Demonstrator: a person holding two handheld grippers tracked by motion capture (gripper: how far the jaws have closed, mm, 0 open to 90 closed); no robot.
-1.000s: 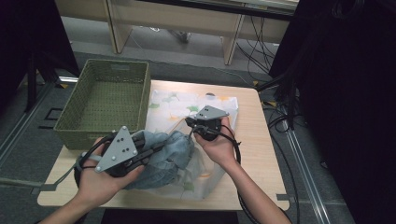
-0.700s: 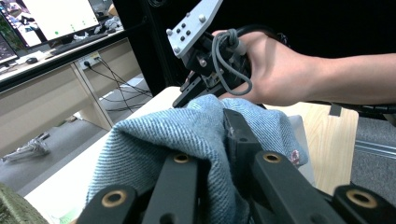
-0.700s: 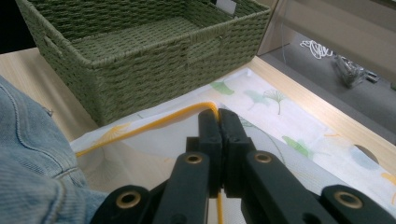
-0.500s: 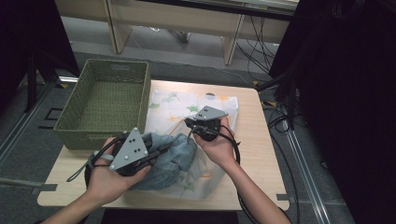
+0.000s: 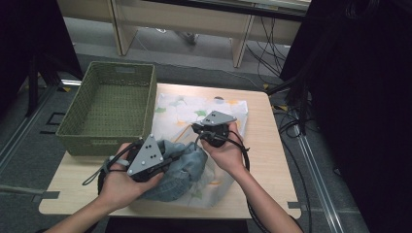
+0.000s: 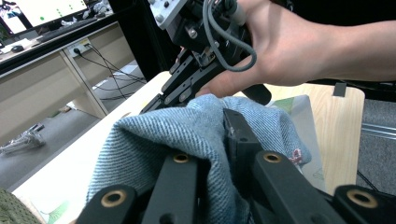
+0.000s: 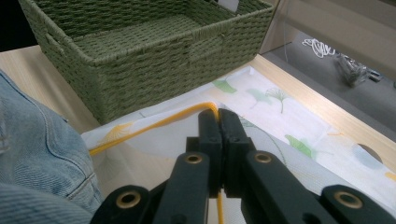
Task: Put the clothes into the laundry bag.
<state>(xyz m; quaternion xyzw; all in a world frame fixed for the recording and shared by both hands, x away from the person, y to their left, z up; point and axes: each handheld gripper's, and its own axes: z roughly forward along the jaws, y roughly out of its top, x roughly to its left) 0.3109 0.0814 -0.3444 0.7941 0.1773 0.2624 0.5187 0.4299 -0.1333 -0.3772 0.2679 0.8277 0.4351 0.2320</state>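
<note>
High view: a person stands at a pale wooden bench [image 5: 272,145] and holds a set of tongs in each hand. A green woven basket [image 5: 109,104] sits at the far left corner of the bench, its left side hanging past the edge. Just beside it to the right lies a translucent white bag printed with green leaves [image 5: 194,109], spread from the middle of the bench toward the near edge.

The left tongs [image 5: 177,154] are near the front edge, clamped on a bunched piece of blue denim cloth [image 5: 187,170] that rests on the bag's near end. In the left gripper view the denim is folded between the two black jaws, which pinch it narrowly.

The right tongs [image 5: 195,127] are over the middle of the bag, just beyond the denim. In the right gripper view their jaws are pressed together on the bag's yellow-trimmed edge [image 7: 154,122], lifting it a little off the bench, with the basket close behind and the denim at the left.
</note>
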